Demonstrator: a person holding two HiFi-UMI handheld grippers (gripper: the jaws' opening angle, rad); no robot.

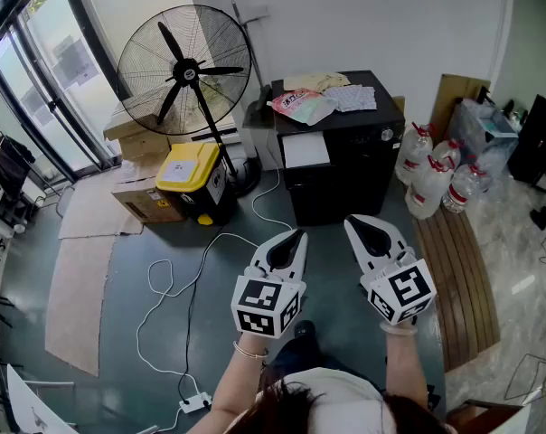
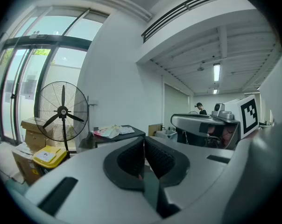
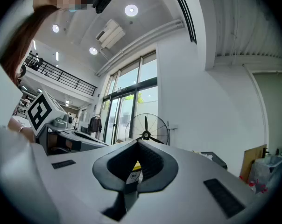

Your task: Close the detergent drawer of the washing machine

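Closing seemed unstarted: the left gripper (image 1: 294, 238) and right gripper (image 1: 359, 227), jaws pressed together on nothing, hung well short of the far washing machine (image 1: 345, 170); next, likely an approach.

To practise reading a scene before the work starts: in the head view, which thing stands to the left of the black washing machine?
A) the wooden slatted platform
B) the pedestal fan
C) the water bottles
B: the pedestal fan stands on the left side of the washing machine in the head view.
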